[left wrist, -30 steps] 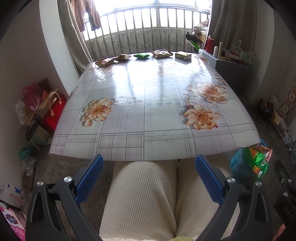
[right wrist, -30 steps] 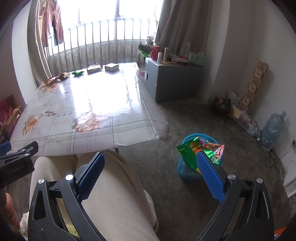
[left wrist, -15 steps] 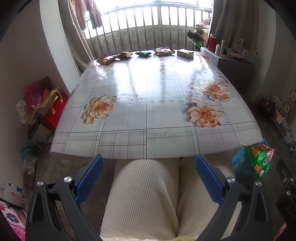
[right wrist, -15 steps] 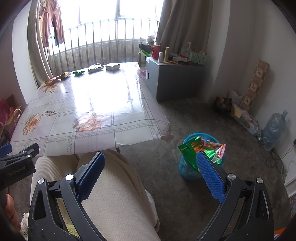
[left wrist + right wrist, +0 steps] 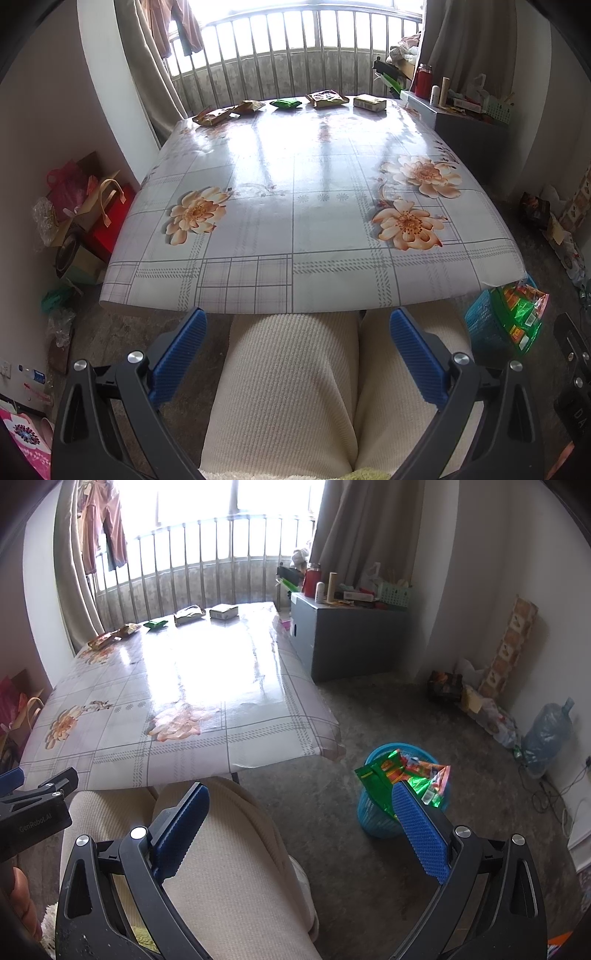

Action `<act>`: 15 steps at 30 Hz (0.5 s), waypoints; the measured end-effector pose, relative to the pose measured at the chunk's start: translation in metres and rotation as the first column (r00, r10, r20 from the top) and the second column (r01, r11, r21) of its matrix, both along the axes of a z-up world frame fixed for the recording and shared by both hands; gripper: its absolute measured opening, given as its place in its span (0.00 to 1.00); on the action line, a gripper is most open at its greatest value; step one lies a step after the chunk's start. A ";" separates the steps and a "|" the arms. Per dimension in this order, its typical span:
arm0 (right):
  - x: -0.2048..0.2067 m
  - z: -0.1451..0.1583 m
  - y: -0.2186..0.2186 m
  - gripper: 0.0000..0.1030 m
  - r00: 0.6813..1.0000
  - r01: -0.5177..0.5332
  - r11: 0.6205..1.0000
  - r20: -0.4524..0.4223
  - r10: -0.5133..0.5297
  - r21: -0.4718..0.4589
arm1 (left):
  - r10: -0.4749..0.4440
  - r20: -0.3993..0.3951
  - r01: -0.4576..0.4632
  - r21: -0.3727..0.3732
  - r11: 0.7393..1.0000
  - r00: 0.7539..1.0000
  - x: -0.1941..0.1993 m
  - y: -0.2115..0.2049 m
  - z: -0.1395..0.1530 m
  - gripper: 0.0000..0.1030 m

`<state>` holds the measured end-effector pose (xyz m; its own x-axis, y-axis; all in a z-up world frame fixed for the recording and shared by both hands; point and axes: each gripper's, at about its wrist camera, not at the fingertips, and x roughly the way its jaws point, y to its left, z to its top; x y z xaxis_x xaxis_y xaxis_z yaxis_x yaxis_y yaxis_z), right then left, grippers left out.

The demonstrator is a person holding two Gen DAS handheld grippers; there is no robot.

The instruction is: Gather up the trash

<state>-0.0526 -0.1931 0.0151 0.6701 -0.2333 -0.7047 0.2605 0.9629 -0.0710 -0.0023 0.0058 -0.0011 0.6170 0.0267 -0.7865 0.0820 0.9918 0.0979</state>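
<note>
Along the far edge of the counter (image 5: 295, 206) I see what trash is left: two brown wrappers (image 5: 229, 112) toward the far left corner, a green packet (image 5: 285, 103) near the middle, a tan pouch (image 5: 327, 98) beside it and a small pale box (image 5: 369, 102) toward the far right corner, all lying flat in a loose row and apart from one another. Off the near right corner, on the floor, stands a blue basket (image 5: 373, 812) already stuffed with green and red wrappers (image 5: 402, 775) that poke above its rim. My left gripper (image 5: 297, 349) and right gripper (image 5: 301, 823) both hang low over the person's lap in cream trousers (image 5: 295, 387), short of the near edge, each with its fingers spread wide and nothing between them. I judge the job partway through, between one drop and the next pick. The next move, I think, calls for a long reach across the glossy cloth to the far edge, fingers brought down flat on a thin packet, which may slide on that slick surface or be hard to pinch. As for writing, I can read "GenRobot.AI" on the left gripper's body in the right wrist view; the print on the wrappers is too small to make out.
</note>
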 end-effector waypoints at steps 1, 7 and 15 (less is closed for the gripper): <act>0.000 0.000 0.000 0.92 1.000 0.001 1.000 0.000 -0.001 0.000 | 0.000 0.000 0.000 0.000 1.000 1.000 0.000 0.000 0.000 0.94; 0.000 0.000 0.000 0.92 1.000 -0.001 1.000 0.001 0.001 0.000 | 0.000 -0.001 0.000 0.000 1.000 1.000 0.000 0.000 0.000 0.94; 0.000 0.000 -0.001 0.92 1.000 -0.001 1.000 0.001 0.001 0.001 | -0.001 -0.003 0.001 0.000 1.000 1.000 0.000 0.000 0.000 0.94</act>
<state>-0.0528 -0.1940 0.0155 0.6712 -0.2323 -0.7039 0.2598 0.9631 -0.0701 -0.0028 0.0056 -0.0015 0.6148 0.0257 -0.7883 0.0834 0.9917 0.0974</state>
